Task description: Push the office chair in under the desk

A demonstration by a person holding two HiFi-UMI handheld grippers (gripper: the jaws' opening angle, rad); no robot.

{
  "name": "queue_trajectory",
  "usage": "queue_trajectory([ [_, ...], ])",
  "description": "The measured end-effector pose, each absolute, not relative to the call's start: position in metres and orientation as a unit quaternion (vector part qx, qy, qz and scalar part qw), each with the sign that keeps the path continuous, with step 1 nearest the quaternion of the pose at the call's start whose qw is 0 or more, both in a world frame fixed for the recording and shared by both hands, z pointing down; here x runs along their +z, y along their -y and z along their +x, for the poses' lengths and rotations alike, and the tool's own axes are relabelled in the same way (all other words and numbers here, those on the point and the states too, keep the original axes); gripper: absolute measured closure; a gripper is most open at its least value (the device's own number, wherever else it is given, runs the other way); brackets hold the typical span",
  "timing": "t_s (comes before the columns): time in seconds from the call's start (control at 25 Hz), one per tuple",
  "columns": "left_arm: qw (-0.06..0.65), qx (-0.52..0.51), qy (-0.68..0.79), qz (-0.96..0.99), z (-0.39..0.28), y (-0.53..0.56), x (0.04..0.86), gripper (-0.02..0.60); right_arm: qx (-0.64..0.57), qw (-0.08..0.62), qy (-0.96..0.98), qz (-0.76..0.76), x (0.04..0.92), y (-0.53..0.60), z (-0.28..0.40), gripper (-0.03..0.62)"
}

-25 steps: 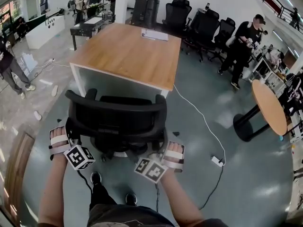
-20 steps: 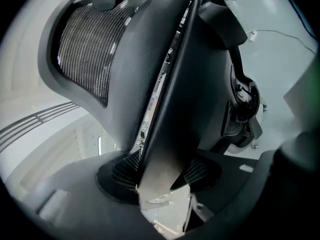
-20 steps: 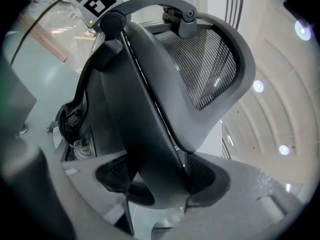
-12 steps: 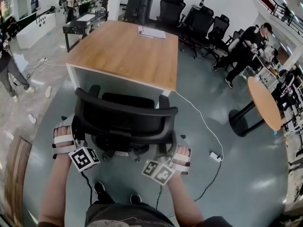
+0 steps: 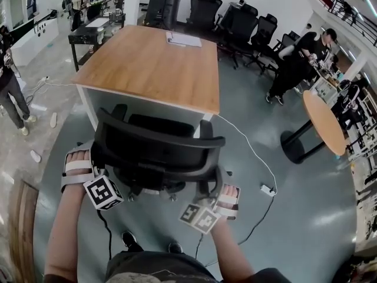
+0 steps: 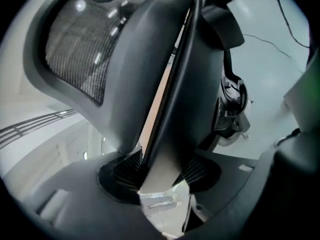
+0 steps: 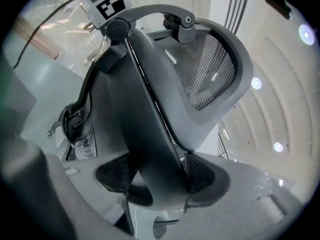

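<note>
A black office chair (image 5: 158, 151) stands with its seat toward the near edge of the wooden desk (image 5: 152, 63); its armrests reach that edge. I stand behind it. My left gripper (image 5: 96, 173) grips the left side of the backrest rim (image 6: 150, 79); its jaws are closing, with both pads (image 6: 125, 171) against the rim. My right gripper (image 5: 211, 194) is shut on the right side of the rim (image 7: 160, 109), which fills the gap between its jaws. The mesh back (image 7: 207, 66) shows in both gripper views.
A white cable runs over the grey floor to a power strip (image 5: 266, 189) right of the chair. A round wooden table (image 5: 323, 122) stands at right, spare black chairs (image 5: 241, 22) behind the desk. People stand at left and right. Papers (image 5: 184, 39) lie on the desk.
The chair has rolled forward toward the desk with both grippers on its backrest. My feet have followed behind it.
</note>
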State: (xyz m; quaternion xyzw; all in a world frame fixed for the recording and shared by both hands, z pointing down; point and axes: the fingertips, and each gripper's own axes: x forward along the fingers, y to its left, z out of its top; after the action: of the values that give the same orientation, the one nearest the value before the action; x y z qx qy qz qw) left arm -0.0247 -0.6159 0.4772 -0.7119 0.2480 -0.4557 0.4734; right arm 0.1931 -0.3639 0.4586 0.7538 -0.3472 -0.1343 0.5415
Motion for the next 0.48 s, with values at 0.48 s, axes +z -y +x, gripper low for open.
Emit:
queue_trajectory([
  [0.48,0.495,-0.462,-0.231,-0.699,-0.034,0.636,0.477,0.353,-0.114,0.544,0.325,0.765,0.451,0.378,0.181,0.319],
])
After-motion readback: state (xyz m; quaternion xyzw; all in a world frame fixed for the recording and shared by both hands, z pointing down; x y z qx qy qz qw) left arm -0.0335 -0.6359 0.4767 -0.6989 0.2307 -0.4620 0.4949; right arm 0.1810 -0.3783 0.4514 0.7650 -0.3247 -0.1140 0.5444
